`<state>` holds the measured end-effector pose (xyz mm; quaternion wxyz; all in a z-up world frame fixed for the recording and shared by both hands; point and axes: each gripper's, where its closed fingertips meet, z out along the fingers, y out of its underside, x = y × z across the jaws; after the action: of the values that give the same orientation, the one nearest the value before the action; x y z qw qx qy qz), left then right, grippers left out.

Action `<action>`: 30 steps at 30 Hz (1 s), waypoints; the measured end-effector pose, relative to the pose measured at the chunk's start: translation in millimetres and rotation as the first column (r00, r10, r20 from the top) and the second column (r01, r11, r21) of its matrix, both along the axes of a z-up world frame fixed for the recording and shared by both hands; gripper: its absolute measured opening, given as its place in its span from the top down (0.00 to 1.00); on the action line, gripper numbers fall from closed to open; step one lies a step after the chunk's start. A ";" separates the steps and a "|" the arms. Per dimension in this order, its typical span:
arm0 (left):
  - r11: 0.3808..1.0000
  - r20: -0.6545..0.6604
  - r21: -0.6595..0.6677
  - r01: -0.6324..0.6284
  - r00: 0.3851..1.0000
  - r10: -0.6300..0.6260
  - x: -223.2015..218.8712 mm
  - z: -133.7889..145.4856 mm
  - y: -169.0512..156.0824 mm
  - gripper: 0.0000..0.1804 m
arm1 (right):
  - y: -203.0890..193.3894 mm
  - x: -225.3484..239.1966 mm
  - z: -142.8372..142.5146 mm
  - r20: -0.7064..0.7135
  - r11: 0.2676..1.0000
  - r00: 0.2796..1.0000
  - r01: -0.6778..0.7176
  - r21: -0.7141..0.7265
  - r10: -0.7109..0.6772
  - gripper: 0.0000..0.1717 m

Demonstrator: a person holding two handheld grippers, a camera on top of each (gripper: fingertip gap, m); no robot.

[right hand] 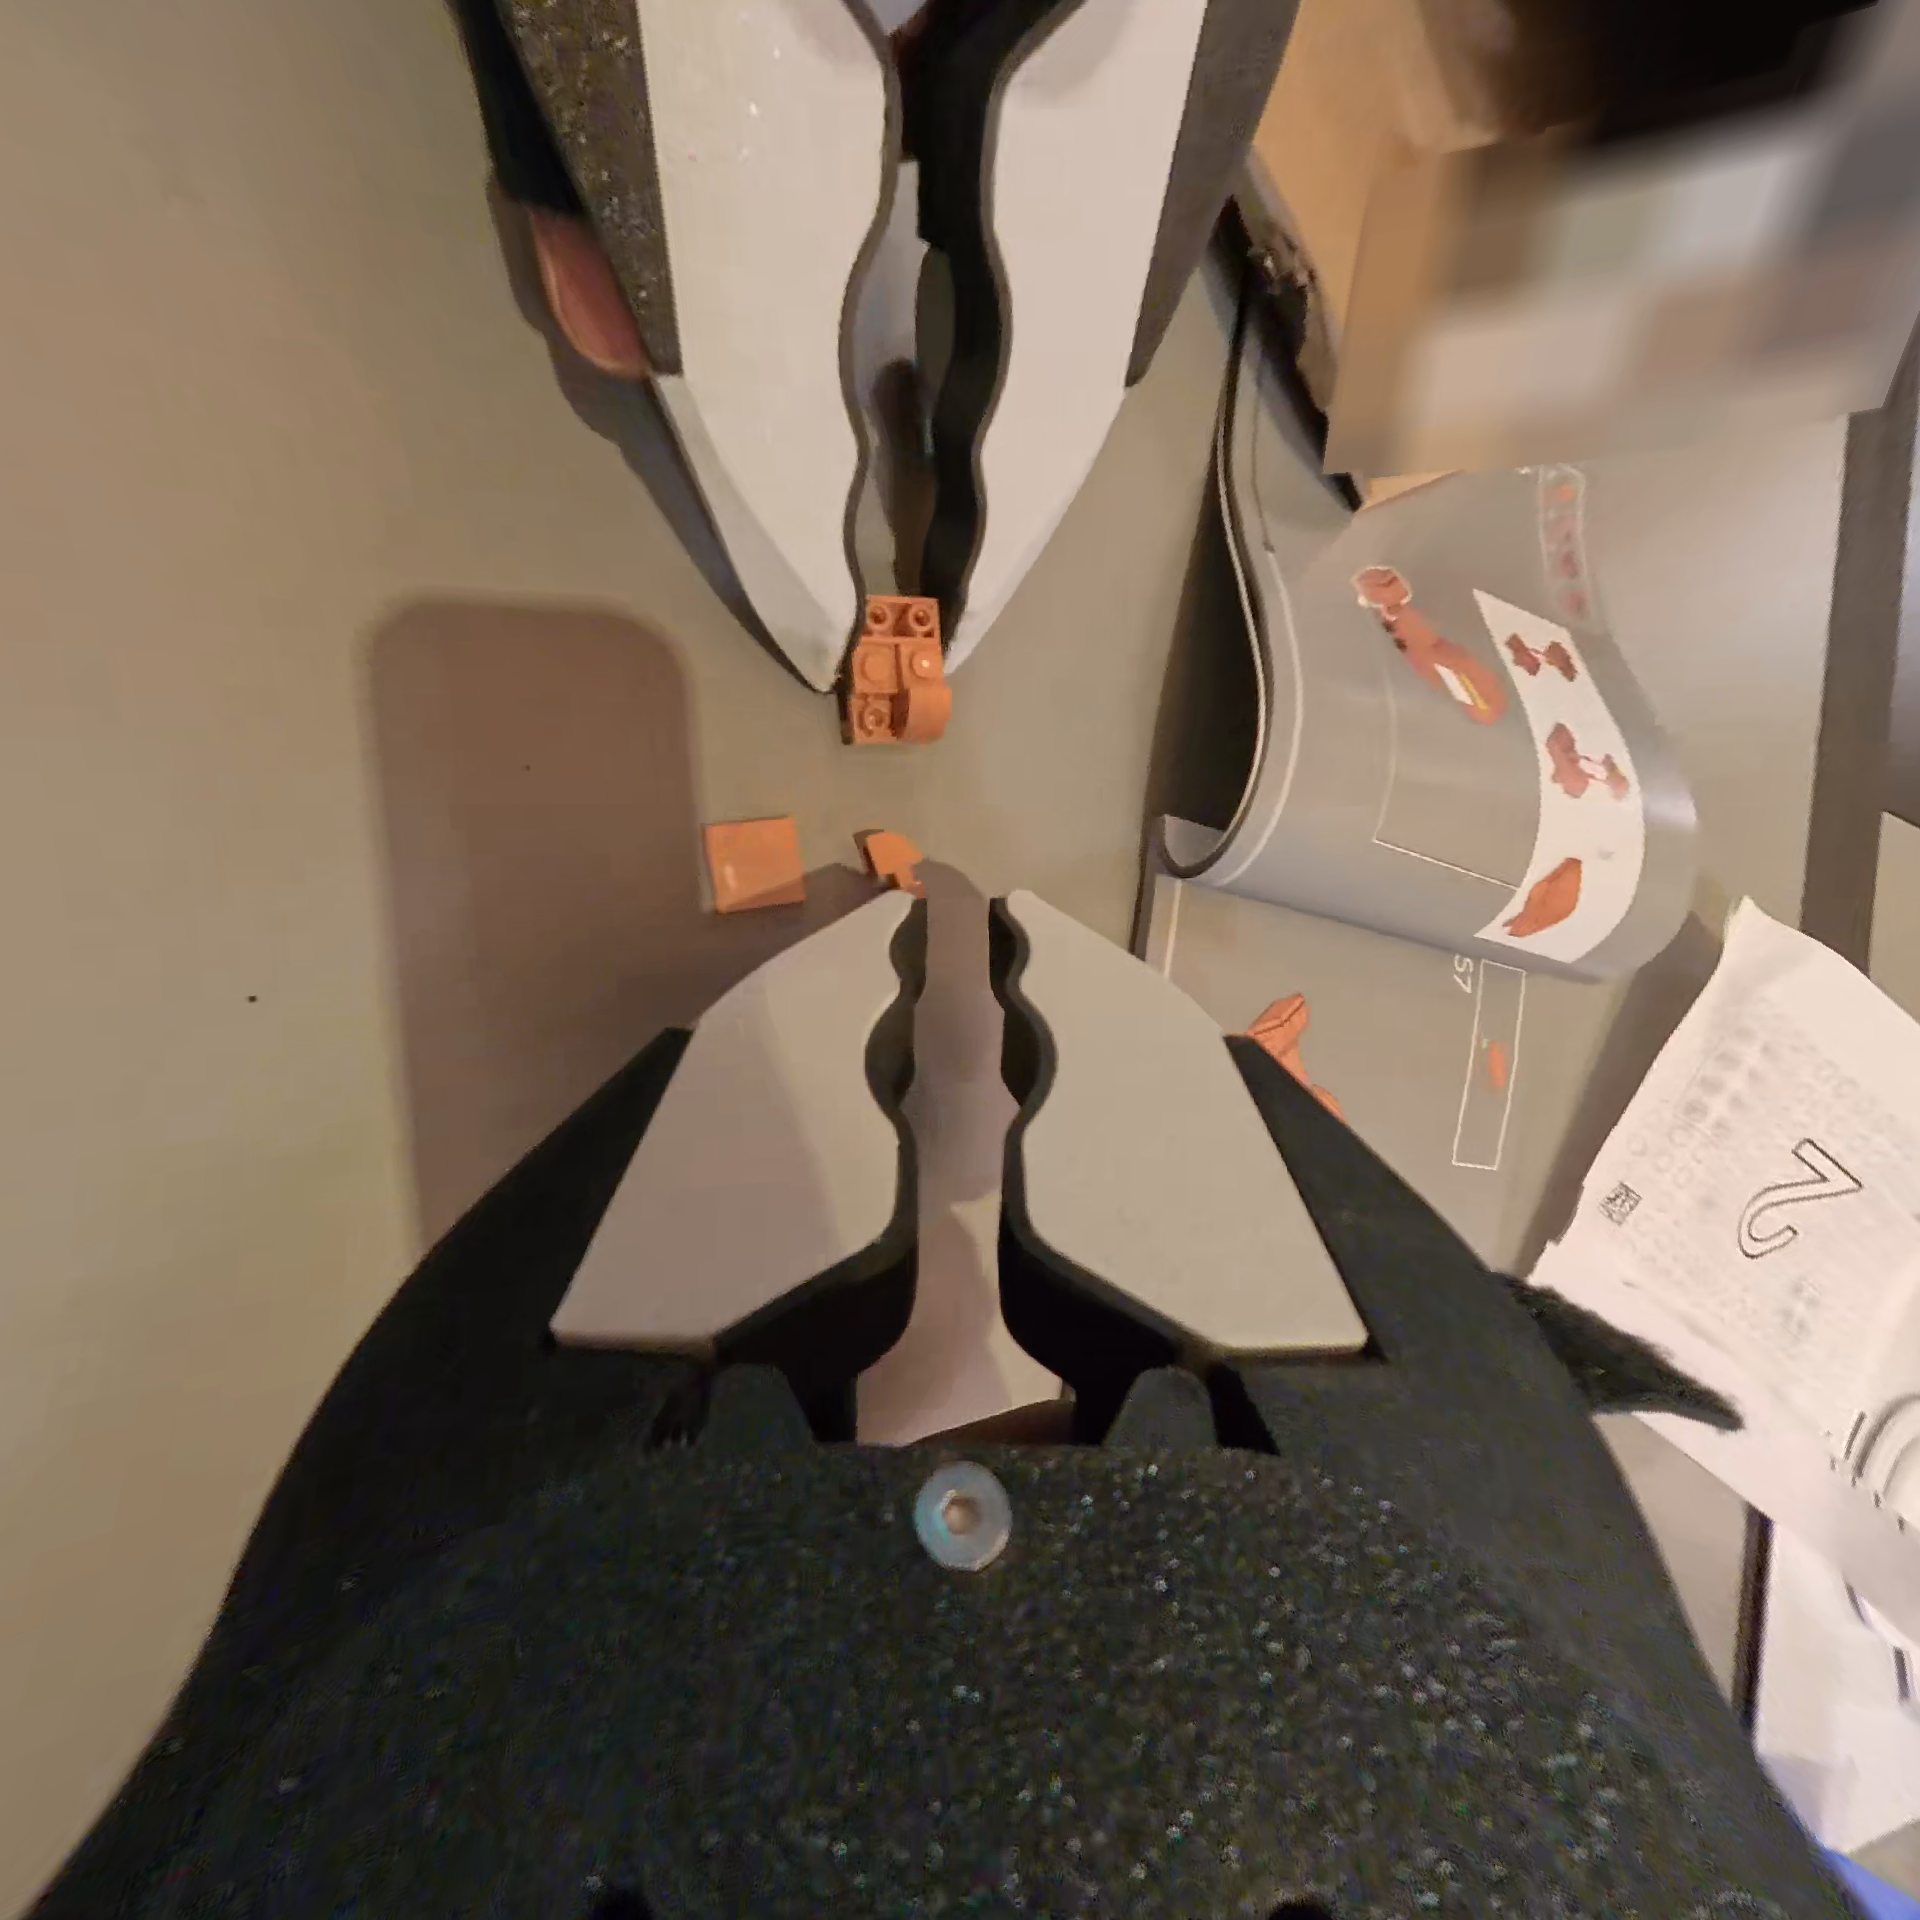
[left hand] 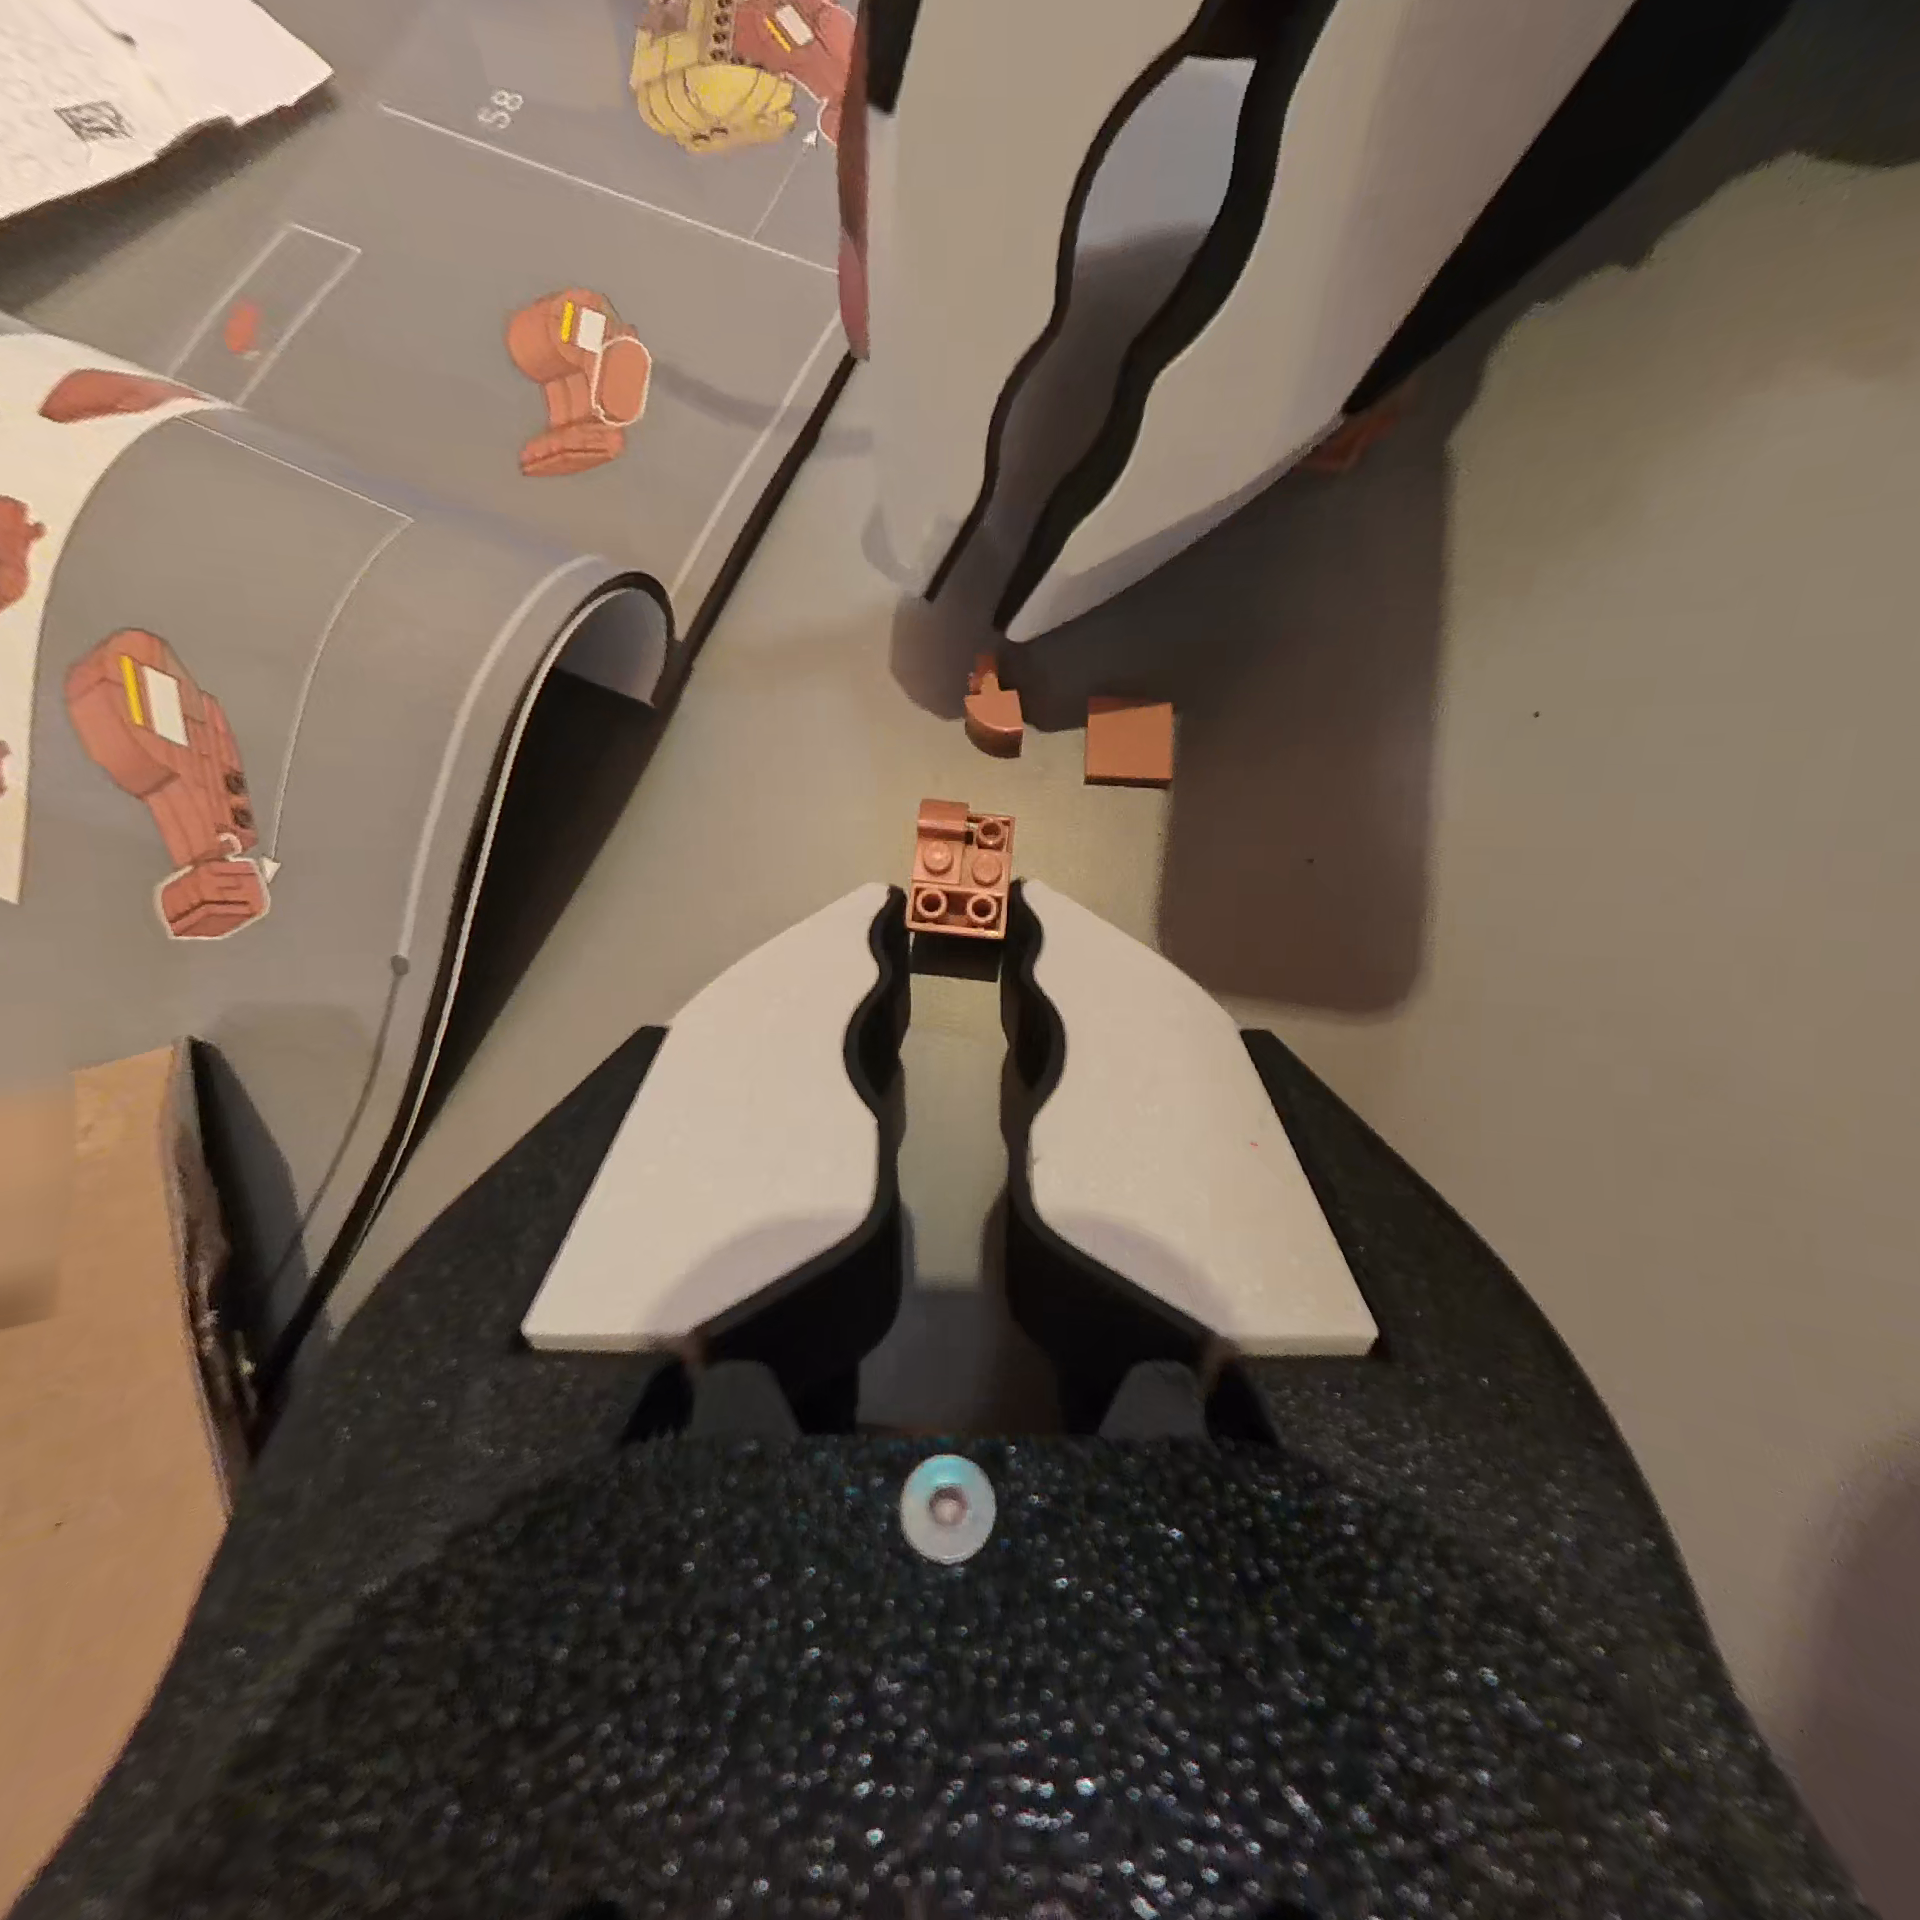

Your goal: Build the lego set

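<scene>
**A:** Start at the left. What lies there?

**B:** In the left wrist view, a cardboard box [left hand: 94, 1299] sits at the left edge. Beside it an open instruction booklet [left hand: 343, 540] lies with one grey page curled up, and a white printed sheet [left hand: 135, 94] lies at the top left corner.

**A:** And in the middle?

**B:** The left gripper [left hand: 956, 899] pinches a small brown brick assembly [left hand: 961, 873]. Its two fingertips press on the near end of the assembly, one on each side, and the studded face points up toward the camera. The rest of the assembly sticks out past the tips, over the grey table [left hand: 1610, 727].

**A:** What lies beyond it?

**B:** A small curved brown piece [left hand: 995, 717] lies on the table, and just right of it a flat square brown tile [left hand: 1130, 740]. The two are near each other but apart.

**A:** Where is the right gripper?

**B:** The right gripper [right hand: 956, 902] comes in from the far side, opposite the left one. Its fingers stand slightly parted with only the table showing between them. Nothing is held. Its tips hover right at the curved piece, and I cannot tell whether they touch it.

**A:** And farther right?

**B:** In the right wrist view the tile is to the left of the tips, while the booklet and the white sheet are on the right. Another brown piece [right hand: 1283, 1023] rests on the booklet page beside the gripper's right finger.
</scene>
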<state>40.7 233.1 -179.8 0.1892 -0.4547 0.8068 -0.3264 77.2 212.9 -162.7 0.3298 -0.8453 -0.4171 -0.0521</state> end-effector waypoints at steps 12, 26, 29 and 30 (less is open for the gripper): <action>0.999 -0.019 -0.035 0.028 0.999 -0.029 -4.3 -0.1 -8.9 0.90 | 2.9 -10.0 -13.4 -0.063 0.995 0.996 -0.062 -0.082 0.057 0.94; 0.972 0.314 -0.198 0.126 0.947 -0.059 1.5 70.8 -17.2 0.85 | -13.4 -27.9 79.5 -0.598 0.968 0.771 -0.096 0.231 0.219 0.95; 0.931 0.478 -0.293 0.217 0.876 -0.054 -1.0 106.1 -29.2 0.85 | -25.9 -34.1 122.4 -0.773 0.925 0.521 -0.096 0.369 0.362 0.95; 0.896 0.501 -0.363 0.257 0.864 -0.045 -3.4 115.7 -35.3 0.85 | -29.5 -34.1 133.3 -0.798 0.907 0.447 -0.086 0.411 0.404 0.95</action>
<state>37.3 197.8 -64.0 0.2547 -0.3228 0.6794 -0.6077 43.1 183.4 -29.4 0.6272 -0.6198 -0.2976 0.3660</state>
